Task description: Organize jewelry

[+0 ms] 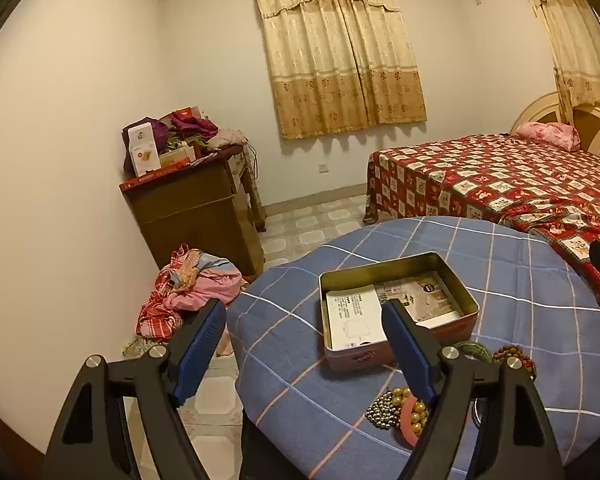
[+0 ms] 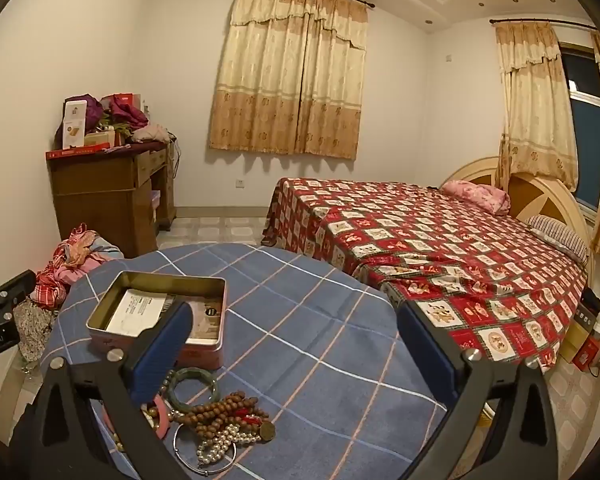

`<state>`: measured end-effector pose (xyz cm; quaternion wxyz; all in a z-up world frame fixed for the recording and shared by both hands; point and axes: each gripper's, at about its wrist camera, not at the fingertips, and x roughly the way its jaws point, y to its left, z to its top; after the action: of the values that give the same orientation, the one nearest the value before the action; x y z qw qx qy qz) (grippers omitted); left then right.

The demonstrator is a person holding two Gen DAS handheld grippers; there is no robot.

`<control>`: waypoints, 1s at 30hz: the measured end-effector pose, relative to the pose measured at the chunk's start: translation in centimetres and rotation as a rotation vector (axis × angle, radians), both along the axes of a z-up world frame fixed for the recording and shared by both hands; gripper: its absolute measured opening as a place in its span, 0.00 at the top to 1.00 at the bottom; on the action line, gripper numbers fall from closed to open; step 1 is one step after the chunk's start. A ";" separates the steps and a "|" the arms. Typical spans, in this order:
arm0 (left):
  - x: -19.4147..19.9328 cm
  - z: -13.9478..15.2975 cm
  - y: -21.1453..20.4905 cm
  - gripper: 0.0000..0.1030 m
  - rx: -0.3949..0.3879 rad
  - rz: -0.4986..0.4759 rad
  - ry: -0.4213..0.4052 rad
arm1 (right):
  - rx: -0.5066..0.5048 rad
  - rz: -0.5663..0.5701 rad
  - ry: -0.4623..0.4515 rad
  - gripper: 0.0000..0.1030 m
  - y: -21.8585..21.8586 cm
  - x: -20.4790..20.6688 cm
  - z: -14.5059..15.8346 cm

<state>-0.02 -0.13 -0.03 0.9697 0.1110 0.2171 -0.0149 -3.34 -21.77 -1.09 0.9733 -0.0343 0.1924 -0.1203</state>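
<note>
From the left wrist, the left gripper (image 1: 304, 344) hangs wide apart and empty above the open tin (image 1: 398, 304), while the right wrist shows the right gripper (image 2: 296, 344), equally spread, over tangled jewelry (image 2: 216, 420) likely to snag and drag.

tin (image 2: 156, 312) on my tabletop (image 2: 300, 320) | papers (image 2: 136, 314) in tin | jewelry pile (image 2: 216, 420) before tin | bed (image 2: 440, 248) right-behind tin

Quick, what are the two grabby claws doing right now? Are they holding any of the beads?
Left gripper: open, holding nothing.
Right gripper: open, holding nothing; the jewelry pile lies on the table below it.
</note>
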 end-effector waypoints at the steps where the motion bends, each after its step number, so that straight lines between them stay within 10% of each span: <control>1: 0.1 0.0 -0.1 0.22 -0.003 -0.009 0.017 | 0.009 0.003 -0.002 0.00 0.0 0.0 0.0; 30: 0.0 0.0 0.3 0.22 -0.002 0.003 0.000 | 0.016 0.004 0.009 0.00 0.0 0.2 -0.6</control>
<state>-0.01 0.20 -0.01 0.9698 0.1099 0.2172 -0.0138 -3.17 -21.79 -1.67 0.9729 -0.0275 0.1977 -0.1166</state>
